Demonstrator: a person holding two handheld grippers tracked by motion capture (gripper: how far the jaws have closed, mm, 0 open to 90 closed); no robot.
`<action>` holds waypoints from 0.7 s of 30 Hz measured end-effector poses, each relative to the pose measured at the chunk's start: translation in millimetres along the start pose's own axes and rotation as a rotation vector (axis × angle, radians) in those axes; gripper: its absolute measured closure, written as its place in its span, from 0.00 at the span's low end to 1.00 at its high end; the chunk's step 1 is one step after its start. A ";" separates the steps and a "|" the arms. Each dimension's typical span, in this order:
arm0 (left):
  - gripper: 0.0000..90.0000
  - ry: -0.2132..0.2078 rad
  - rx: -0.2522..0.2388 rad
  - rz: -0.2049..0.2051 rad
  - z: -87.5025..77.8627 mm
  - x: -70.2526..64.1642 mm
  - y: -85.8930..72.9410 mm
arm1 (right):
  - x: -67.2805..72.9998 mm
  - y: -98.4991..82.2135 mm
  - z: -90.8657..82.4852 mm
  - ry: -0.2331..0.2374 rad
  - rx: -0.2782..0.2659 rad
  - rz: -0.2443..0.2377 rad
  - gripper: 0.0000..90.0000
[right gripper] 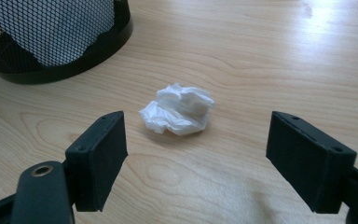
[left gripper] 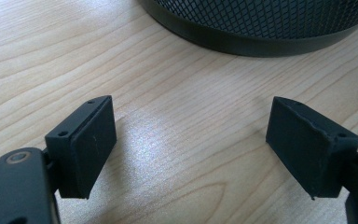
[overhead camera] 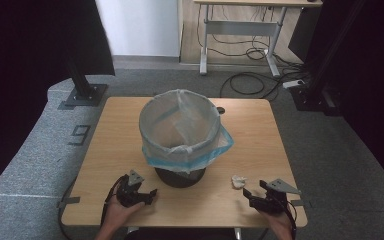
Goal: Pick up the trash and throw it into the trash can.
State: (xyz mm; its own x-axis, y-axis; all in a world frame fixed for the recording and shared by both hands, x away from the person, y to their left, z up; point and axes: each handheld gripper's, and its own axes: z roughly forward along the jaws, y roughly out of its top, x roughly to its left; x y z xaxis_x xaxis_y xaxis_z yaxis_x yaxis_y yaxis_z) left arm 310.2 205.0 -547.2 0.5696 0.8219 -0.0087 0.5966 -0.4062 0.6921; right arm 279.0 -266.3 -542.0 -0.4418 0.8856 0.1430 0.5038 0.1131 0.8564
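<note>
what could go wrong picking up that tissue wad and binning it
The crumpled tissue is small and light, lying ahead of the open right gripper, so the jaws might nudge it away or pinch only a loose fold. The bin is tall with a loose plastic liner draped over the rim; a gripper could snag it.

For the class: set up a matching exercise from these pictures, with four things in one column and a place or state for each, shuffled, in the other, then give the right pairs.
Things:
1. crumpled tissue
2. bin liner
3. mesh bin
4. right gripper

Places or states:
A. stands in the middle of the table
B. jaws open, nothing between them
C. lies on the wood just ahead of the right gripper
D. folded over the bin's rim, blue edge hanging outside

Pairs: 1-C, 2-D, 3-A, 4-B
</note>
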 end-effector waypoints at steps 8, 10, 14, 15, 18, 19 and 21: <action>0.17 -0.002 0.001 0.002 0.2 -0.1 0.2 | 5.7 2.7 10.5 0.012 0.023 -0.027 0.23; 0.17 -0.004 0.001 0.005 0.5 0.0 0.6 | 7.1 3.9 12.9 0.010 0.028 -0.037 0.24; 0.16 -0.009 0.003 0.007 1.3 0.0 1.4 | 6.6 4.8 17.3 0.007 0.034 -0.038 0.24; 0.16 -0.009 0.003 0.007 1.3 0.0 1.4 | 6.6 4.8 17.3 0.007 0.034 -0.038 0.24; 0.16 -0.008 0.003 0.009 1.4 0.0 1.5 | 5.7 4.2 19.0 0.009 0.038 -0.037 0.24; 0.16 -0.008 0.003 0.009 1.4 0.0 1.5 | 5.8 4.2 18.9 0.010 0.037 -0.039 0.24; 0.16 -0.008 0.003 0.009 1.3 0.0 1.5 | 5.9 4.5 18.6 0.011 0.035 -0.039 0.25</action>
State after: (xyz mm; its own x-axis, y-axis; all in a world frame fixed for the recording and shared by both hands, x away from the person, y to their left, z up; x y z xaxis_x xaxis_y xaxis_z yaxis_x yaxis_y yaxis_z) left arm 311.8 203.9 -547.2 0.5796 0.8149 -0.0079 0.5929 -0.4150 0.6901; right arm 292.5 -252.2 -546.6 -0.4697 0.8752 0.1158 0.5114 0.1628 0.8438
